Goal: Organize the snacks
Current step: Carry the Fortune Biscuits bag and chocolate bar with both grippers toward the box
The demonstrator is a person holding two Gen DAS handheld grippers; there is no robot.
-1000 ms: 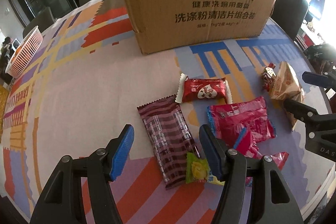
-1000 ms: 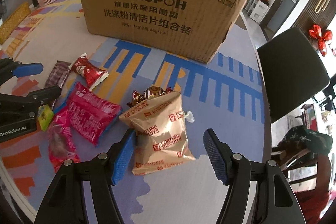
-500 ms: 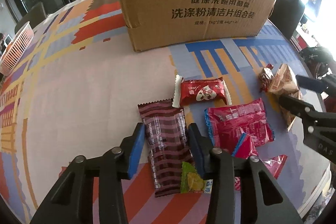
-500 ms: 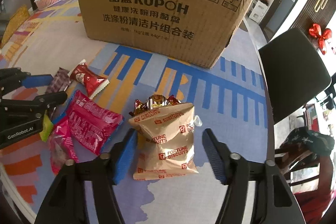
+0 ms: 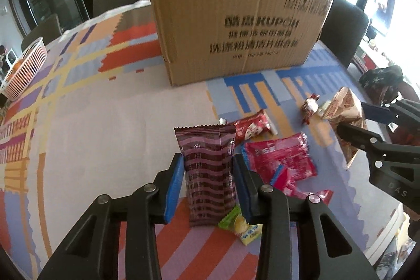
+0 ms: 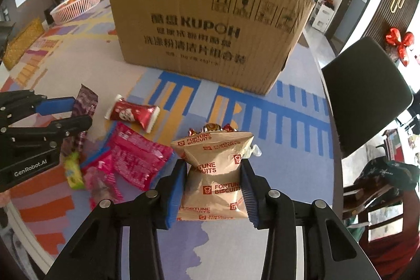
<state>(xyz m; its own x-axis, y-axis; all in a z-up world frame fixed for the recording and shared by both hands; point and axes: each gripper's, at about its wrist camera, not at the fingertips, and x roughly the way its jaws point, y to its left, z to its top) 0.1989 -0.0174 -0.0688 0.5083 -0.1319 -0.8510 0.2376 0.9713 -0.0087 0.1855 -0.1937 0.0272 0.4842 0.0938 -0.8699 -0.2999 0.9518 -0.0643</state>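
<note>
1. As both grippers clamp a snack each, the left gripper (image 5: pixel 207 185), low in its own view, pinches a brown striped wrapper (image 5: pixel 207 169) between blue pads; its jaws have just been closing, and the packet's top edge stands tilted up off the cloth.
2. Low centre in the right wrist view, the right gripper (image 6: pixel 214 190) squeezes a tan biscuit bag (image 6: pixel 215 175); its jaws have likewise just been closing, and the bag creases at the waist.
3. Seven snacks can be counted: the two held, a red bar (image 6: pixel 132 114) left of centre, a pink pack (image 6: pixel 136 158) below it, a second pink packet (image 6: pixel 101 183) blurred at its lower left corner, a green sachet (image 6: pixel 72 169) further left, and a foil candy (image 6: pixel 210 128) peeking over the bag's top.
4. One cardboard box (image 6: pixel 207 25) fills the upper centre of both views; its inside is hidden.
5. One white basket (image 5: pixel 25 67) sits at the left edge of the left view, holding something orange, too small to tell.
6. One patterned tablecloth (image 5: pixel 105 122) lies under everything; a dark chair (image 6: pixel 367 93) stands at right.
</note>
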